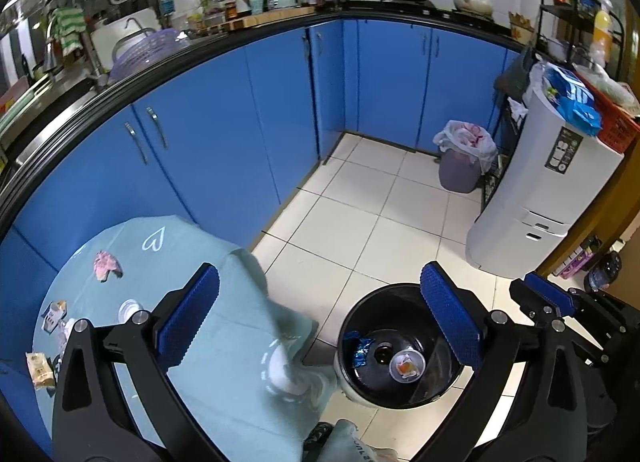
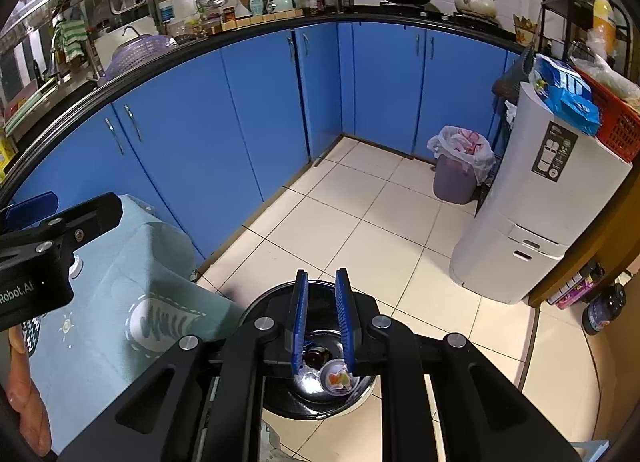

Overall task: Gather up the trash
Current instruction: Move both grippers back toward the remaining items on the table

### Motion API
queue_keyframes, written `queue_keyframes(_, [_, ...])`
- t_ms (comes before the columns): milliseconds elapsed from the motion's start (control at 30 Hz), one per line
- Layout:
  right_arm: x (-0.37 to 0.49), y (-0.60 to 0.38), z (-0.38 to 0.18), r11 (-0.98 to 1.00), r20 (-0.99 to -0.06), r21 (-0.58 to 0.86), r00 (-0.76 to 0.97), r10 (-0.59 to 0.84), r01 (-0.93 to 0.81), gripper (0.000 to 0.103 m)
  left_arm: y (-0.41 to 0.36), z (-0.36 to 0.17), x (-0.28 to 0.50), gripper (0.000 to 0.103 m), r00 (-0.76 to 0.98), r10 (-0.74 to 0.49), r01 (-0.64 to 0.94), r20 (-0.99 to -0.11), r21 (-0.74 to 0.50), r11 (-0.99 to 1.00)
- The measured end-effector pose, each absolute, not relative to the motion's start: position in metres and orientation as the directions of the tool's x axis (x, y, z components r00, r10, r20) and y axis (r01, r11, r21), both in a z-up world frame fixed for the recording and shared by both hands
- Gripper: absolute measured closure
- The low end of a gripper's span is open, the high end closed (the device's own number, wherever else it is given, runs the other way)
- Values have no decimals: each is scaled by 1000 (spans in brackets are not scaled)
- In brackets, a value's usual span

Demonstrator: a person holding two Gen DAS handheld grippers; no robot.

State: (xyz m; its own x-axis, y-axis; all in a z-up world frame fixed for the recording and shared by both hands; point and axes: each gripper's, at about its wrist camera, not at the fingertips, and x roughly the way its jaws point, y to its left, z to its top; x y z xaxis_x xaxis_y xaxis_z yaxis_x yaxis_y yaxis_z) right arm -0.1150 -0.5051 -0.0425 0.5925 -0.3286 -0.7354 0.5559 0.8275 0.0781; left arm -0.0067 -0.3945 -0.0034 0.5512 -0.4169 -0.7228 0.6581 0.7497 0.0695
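The left gripper [image 1: 320, 326] stands with its blue-padded jaws spread wide and nothing between them, while the right gripper [image 2: 323, 326] hangs with its jaws drawn nearly together, gripping nothing. Directly below the right gripper, and just under the left gripper's right finger, sits the round black waste bin [image 1: 400, 398], holding a small round plastic cup with orange scraps [image 1: 406, 367], a crumpled blue foil wrapper [image 1: 360, 350] and a dark bottle [image 1: 383, 353]. To the left gripper's left, on the pale blue tablecloth [image 1: 224, 342], lie a crumpled pink wrapper [image 1: 106, 264], a small white round lid [image 1: 130, 308] and a tan snack packet [image 1: 40, 370].

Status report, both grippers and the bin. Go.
Left gripper open, empty. Right gripper shut, empty, over black bin. Cup and blue wrapper binned. Pink wrapper on table.
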Motion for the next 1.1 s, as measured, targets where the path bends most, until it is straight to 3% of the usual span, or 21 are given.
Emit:
queue_keyframes(133, [-104,-494,-42,841,-739,54,588,-329,538,87,-379,-7,2,4,550,-398,638,-735,62,767])
queue_keyframes(167, [-100,-491,-42,846,-745,50,584,-323,531,78,-374,-7,4,4,551,-393,632,-736,61,773])
queue_keyframes(200, [-98,-489,-43,849,-747,49,584,-318,526,53,-370,-8,5,4,553,-390,628,-736,60,776])
queue_keyframes(267, [-98,-481,-39,849,-718,50,610,-335,525,19,-361,-8,8,4,558,-383,616,-736,58,786])
queue_keyframes(667, [-54,-424,-32,913,-706,15,651,-279,408,18,-279,-8,32,4,631,-297,496,-716,78,865])
queue_keyframes(1100, [21,-308,-42,987,-721,20,686,-98,162,18,-132,-33,74,4,674,-92,249,-733,109,962])
